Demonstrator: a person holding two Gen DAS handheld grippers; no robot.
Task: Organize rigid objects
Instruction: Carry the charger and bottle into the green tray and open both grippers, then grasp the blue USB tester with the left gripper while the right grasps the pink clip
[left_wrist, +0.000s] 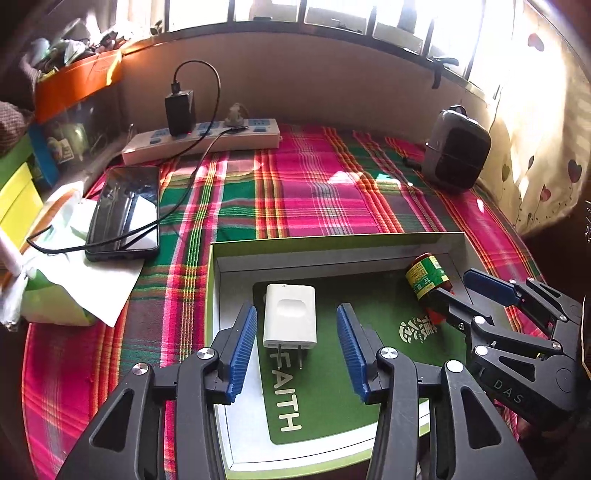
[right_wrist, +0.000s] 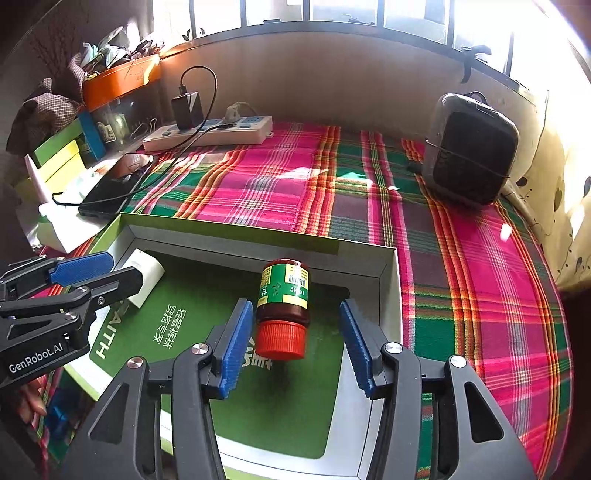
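Charger (left_wrist: 290, 317) and jar (right_wrist: 284, 308) lie flat in box (right_wrist: 388, 295), long axes along my fingers; left gripper (left_wrist: 296, 350), right gripper (right_wrist: 295, 347) spread, gripping nothing.

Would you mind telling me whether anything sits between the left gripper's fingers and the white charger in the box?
Nothing visible does. The white charger lies flat on the green insert of the box, directly between the open fingers of the left gripper, with clear gaps on both sides. The red-capped bottle lies well off to the right.
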